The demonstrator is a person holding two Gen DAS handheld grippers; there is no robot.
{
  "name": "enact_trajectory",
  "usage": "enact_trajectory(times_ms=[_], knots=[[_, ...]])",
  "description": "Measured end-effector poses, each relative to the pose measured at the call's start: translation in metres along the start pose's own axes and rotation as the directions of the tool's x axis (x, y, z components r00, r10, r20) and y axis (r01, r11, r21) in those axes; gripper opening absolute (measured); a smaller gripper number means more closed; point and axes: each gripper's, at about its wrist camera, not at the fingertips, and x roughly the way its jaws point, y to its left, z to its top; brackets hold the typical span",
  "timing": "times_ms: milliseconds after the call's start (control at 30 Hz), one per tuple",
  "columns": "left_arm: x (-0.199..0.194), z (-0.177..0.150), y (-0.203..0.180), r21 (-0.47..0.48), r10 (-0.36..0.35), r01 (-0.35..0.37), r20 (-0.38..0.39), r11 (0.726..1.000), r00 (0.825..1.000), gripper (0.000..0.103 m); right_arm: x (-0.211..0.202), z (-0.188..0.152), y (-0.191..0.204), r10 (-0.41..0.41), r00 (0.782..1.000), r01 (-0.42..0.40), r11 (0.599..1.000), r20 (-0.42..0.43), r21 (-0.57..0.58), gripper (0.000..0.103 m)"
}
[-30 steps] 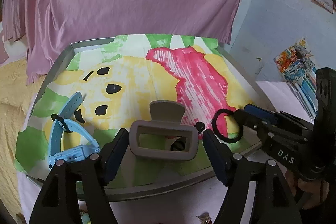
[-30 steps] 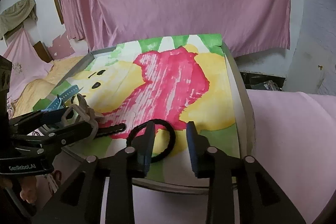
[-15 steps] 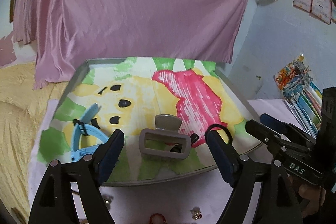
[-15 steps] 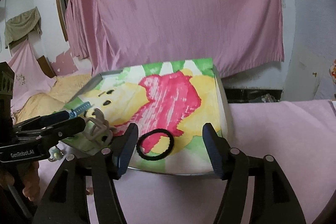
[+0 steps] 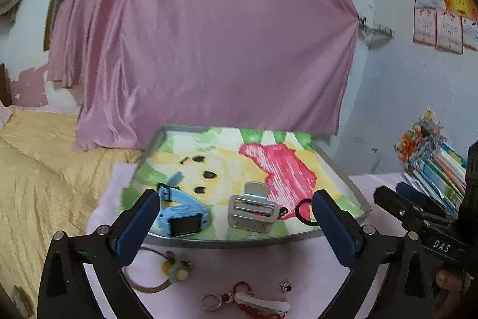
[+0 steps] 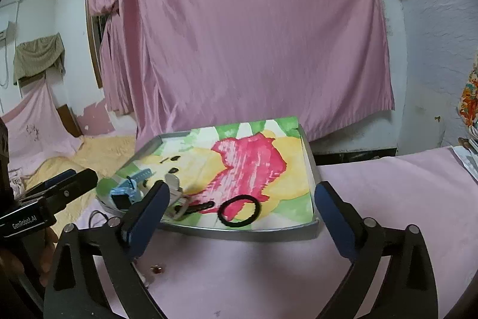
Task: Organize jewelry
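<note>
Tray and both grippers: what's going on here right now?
Both grippers are open and empty, their jaws just having opened. The blue watch, grey hair claw and black hair tie lie in the tray. A keychain, a bracelet with a charm and a small earring wait on the pink cloth.

Black hair tie [image 5: 305, 212]: right part hidden behind the left gripper's [image 5: 236, 226] right finger in the left wrist view. Blue watch [image 6: 124, 193]: largely hidden behind the right gripper's [image 6: 239, 217] left finger in the right wrist view. Keyring cluster [image 5: 248, 301] on the desk: lower part cut off by the picture's edge. Small stud [image 6: 156, 268]: too small to tell.
</note>
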Motion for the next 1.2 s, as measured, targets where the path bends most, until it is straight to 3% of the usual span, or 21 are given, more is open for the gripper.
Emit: enact_trajectory(times_ms=[200, 700, 1200], knots=[[-0.029, -0.008, 0.014, -0.038, 0.018, -0.015, 0.078, 0.999, 0.997, 0.102, -0.022, -0.01, 0.01, 0.002, 0.998, -0.002, 1.0, 0.061, -0.004, 0.101], [-0.09, -0.031, 0.047, -0.008, 0.092, -0.092, 0.156, 0.996, 0.983, 0.102, -0.063, -0.03, 0.055, 0.04, 0.985, -0.029, 0.997, 0.17, -0.065, 0.101], [-0.092, -0.052, 0.089, 0.0, 0.126, -0.126, 0.081, 0.992, 0.989, 0.102, -0.053, -0.057, 0.091, 0.063, 0.997, -0.058, 0.994, 0.051, -0.088, 0.101]])
